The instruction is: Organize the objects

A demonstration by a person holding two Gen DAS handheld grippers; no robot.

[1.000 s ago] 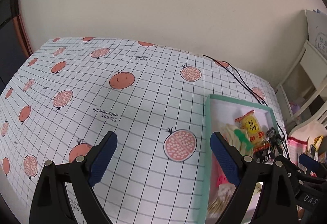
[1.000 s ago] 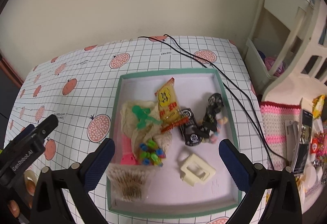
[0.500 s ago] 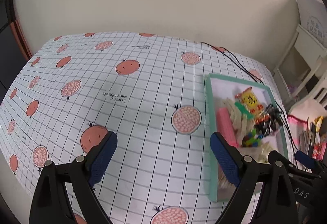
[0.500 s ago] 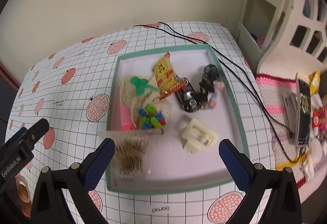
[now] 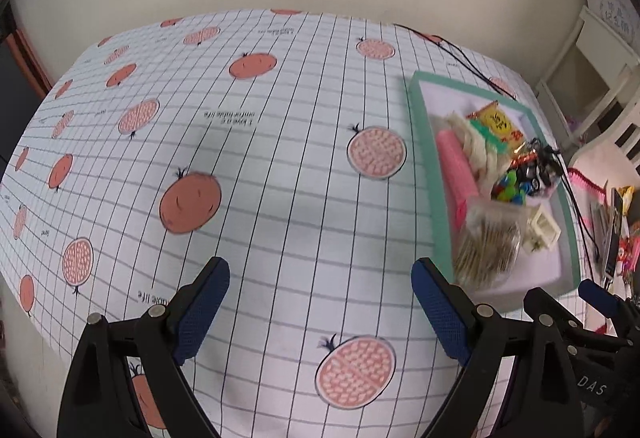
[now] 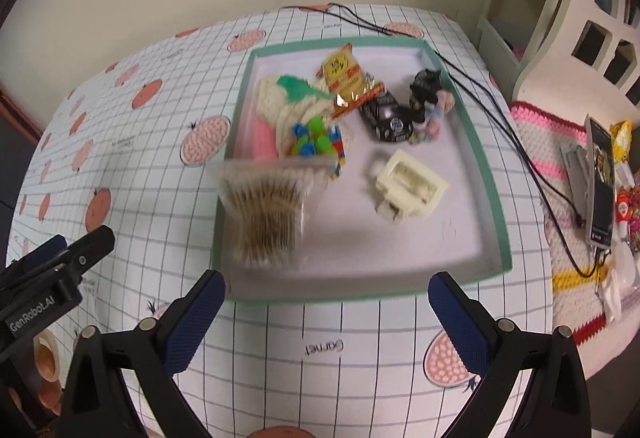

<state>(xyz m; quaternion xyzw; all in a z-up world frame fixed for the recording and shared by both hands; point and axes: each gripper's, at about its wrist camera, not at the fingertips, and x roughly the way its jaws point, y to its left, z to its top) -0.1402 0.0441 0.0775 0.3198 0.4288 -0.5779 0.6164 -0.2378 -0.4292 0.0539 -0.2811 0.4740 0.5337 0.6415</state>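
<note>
A green-rimmed tray [image 6: 490,194] [image 5: 424,158] on the patterned tablecloth holds a bag of cotton swabs [image 6: 266,214] [image 5: 486,246], a yellow snack packet [image 6: 344,74] [image 5: 498,122], a black toy car [image 6: 386,114], a cream plastic piece [image 6: 410,188], a pink item [image 6: 262,138] and coloured beads [image 6: 316,140]. My right gripper [image 6: 326,314] hangs open above the tray's near rim, holding nothing. My left gripper [image 5: 320,302] stands open over bare tablecloth, left of the tray. The left gripper's body [image 6: 52,278] shows in the right wrist view.
Black cables [image 6: 500,110] run along the tray's right side and off the table. A white shelf unit [image 6: 560,6] stands to the right, with a pink knitted mat [image 6: 568,278] and clutter on it. A beige wall backs the table.
Both grippers have pulled back and risen; the tray now lies farther from the right gripper, whose tips have left the tray for its near rim. Both stay open and empty.
</note>
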